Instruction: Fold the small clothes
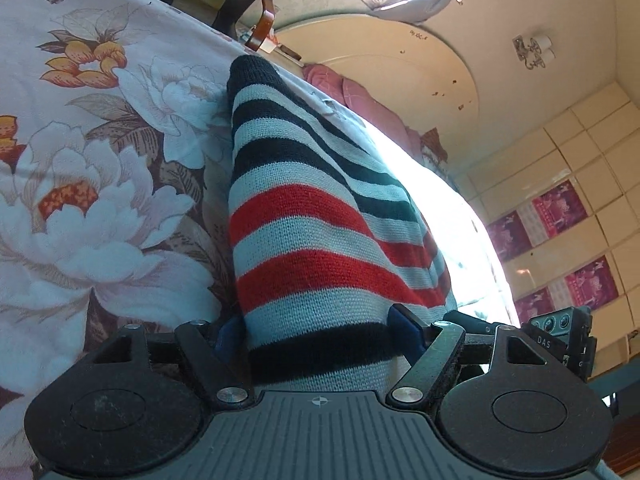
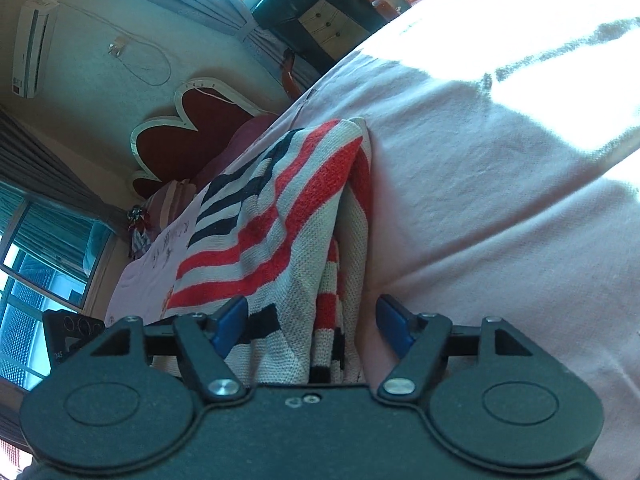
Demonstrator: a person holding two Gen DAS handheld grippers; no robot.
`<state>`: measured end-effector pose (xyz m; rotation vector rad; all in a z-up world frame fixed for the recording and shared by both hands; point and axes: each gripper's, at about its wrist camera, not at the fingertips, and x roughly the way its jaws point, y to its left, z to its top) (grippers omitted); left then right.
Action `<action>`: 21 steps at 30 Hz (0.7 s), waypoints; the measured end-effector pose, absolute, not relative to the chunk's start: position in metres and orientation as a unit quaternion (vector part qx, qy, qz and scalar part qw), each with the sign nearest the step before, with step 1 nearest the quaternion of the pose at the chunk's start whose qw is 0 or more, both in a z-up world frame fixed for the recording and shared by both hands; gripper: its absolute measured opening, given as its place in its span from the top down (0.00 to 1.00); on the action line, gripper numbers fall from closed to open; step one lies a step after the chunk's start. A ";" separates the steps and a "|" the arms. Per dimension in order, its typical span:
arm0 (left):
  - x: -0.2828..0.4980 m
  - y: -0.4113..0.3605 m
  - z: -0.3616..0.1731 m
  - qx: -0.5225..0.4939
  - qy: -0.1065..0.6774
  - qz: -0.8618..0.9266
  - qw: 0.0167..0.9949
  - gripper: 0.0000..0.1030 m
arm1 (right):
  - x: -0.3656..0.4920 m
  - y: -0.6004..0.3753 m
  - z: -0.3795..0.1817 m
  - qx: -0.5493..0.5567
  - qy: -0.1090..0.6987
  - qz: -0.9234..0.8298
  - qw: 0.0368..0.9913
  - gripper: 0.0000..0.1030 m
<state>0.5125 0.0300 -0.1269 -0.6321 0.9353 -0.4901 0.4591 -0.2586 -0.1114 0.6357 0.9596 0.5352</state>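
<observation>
A striped knit garment (image 1: 312,216) in black, grey-white and red lies on the floral bedsheet (image 1: 80,160). My left gripper (image 1: 320,336) stands open around its near end, the knit filling the gap between the blue-padded fingers (image 1: 404,328). In the right wrist view the same striped garment (image 2: 280,216) lies folded in layers on the pink sheet (image 2: 500,200). My right gripper (image 2: 316,324) is open, its blue pads (image 2: 230,320) spread to either side of the garment's near edge.
Pink pillows (image 1: 360,96) and a cream arched headboard (image 1: 400,64) stand beyond the bed. A red heart-shaped headboard (image 2: 192,128), a dark chair (image 2: 320,12), an air conditioner (image 2: 32,48) and a window (image 2: 36,272) show in the right wrist view.
</observation>
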 end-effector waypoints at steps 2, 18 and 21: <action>0.518 0.027 -0.127 -0.291 0.437 -0.234 0.818 0.27 | 0.466 -0.253 -0.113 0.291 0.447 0.260 0.805 0.38; 0.514 0.013 -0.102 -0.233 0.414 -0.245 0.845 0.53 | 0.457 -0.228 -0.097 0.268 0.404 0.257 0.836 0.65; 0.508 0.016 -0.089 -0.217 0.407 -0.258 0.849 0.53 | 0.451 -0.221 -0.085 0.263 0.394 0.258 0.842 0.66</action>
